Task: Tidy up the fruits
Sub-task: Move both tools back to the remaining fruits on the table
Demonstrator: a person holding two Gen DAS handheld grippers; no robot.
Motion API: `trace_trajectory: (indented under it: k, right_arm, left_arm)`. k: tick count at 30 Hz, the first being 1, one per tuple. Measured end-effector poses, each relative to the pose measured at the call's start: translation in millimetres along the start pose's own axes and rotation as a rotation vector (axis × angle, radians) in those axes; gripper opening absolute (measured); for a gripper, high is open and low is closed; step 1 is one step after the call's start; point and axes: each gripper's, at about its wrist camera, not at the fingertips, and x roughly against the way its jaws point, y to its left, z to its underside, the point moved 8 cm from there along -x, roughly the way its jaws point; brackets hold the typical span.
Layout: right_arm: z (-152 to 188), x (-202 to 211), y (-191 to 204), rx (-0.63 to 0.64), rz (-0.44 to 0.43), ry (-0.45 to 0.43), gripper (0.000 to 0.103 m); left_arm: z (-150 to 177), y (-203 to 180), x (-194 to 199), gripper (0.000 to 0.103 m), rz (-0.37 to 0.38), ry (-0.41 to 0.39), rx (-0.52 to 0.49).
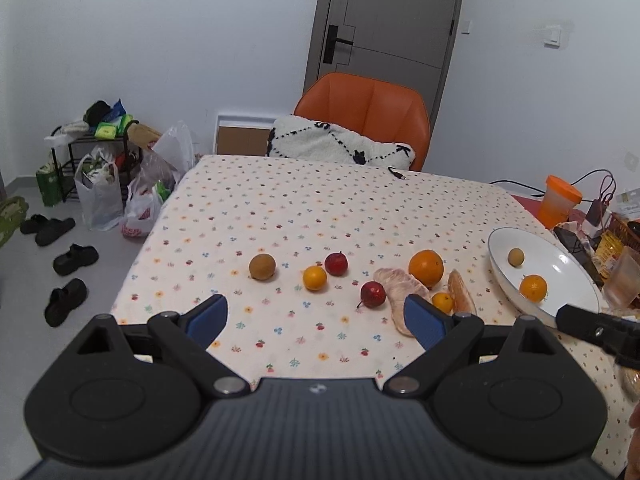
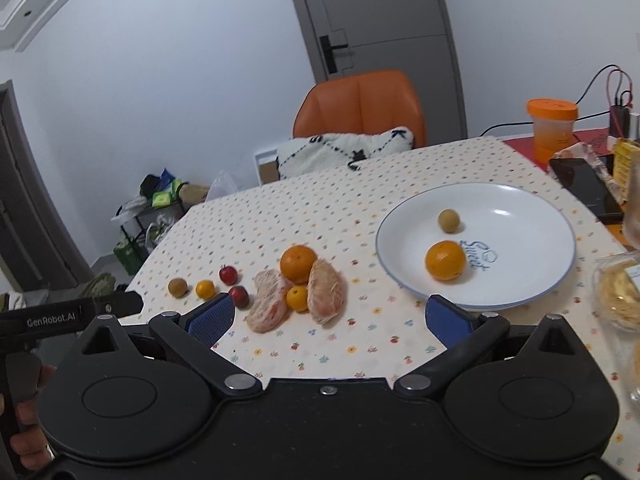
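Near the right edge of the tabletop point(image 2: 280, 216) a white plate point(image 2: 532, 272) is sitting, and it is already carrying an orange point(image 2: 445, 260) and a small brown fruit point(image 2: 449, 220), so it is probably serving as the collecting spot. Toward the middle of the near edge, the remaining fruit is lying loose on the flowered cloth: a larger orange point(image 2: 298, 263) touching two peeled pomelo segments point(image 2: 327, 296), a small tangerine point(image 2: 297, 298) tucked between those segments, two small red fruits point(image 2: 228, 275), another small orange fruit point(image 2: 205, 289) and a brown one point(image 2: 177, 287) strung out toward the left edge. Both grippers are hovering above the near edge with nothing in them. The right gripper point(image 2: 338, 318) is holding its fingers spread wide, just short of the plate's near rim and beside the pomelo cluster, likely readying for the next pick. The left gripper point(image 1: 316, 316) is likewise keeping its fingers released, facing the row of small fruits. The cluster's tight packing is likely making a clean grasp on the tangerine awkward
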Motion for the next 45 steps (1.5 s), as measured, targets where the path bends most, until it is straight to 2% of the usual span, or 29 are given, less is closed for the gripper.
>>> trace_trajectory:
  k: [7, 11, 15, 19, 23, 26, 32, 37, 39, 42, 45]
  right_arm:
    - [3, -16, 6, 0.024, -0.015, 0.026, 0.102]
    - [5, -29, 5, 0.030, -0.016, 0.051, 0.088]
    - [8, -41, 4, 0.040, -0.016, 0.077, 0.078]
    - [8, -50, 3, 0.050, -0.017, 0.094, 0.074]
    - [7, -61, 1, 0.048, -0.024, 0.114, 0.062]
    - [6, -69, -1, 0.042, -0.024, 0.127, 0.061]
    - [7, -86, -1, 0.045, -0.024, 0.157, 0.047]
    - [12, -99, 0, 0.059, -0.027, 0.185, 0.043]
    - [13, -103, -1, 0.052, -0.026, 0.192, 0.033]
    - [12, -105, -3, 0.046, -0.025, 0.185, 0.028]
    - [10, -109, -3, 0.049, -0.025, 0.189, 0.028]
  left_arm:
    - [1, 0, -12, 0.094, 0.037, 0.001, 0.027]
    - [3, -3, -23, 0.093, 0.055, 0.002, 0.034]
    - [3, -7, -34, 0.091, 0.073, 0.012, 0.040]
    - [0, -13, -45, 0.091, 0.087, 0.016, 0.050]
    - [-3, -19, -53, 0.089, 0.092, 0.010, 0.038]
    - [-4, -22, -63, 0.084, 0.099, 0.022, 0.038]
    - [-5, -26, -83, 0.075, 0.098, 0.053, 0.045]
    - [1, -30, -99, 0.065, 0.110, 0.089, 0.051]
    - [4, -32, -104, 0.061, 0.120, 0.105, 0.049]
    - [7, -35, -111, 0.056, 0.132, 0.119, 0.037]
    - [8, -37, -117, 0.053, 0.133, 0.123, 0.022]
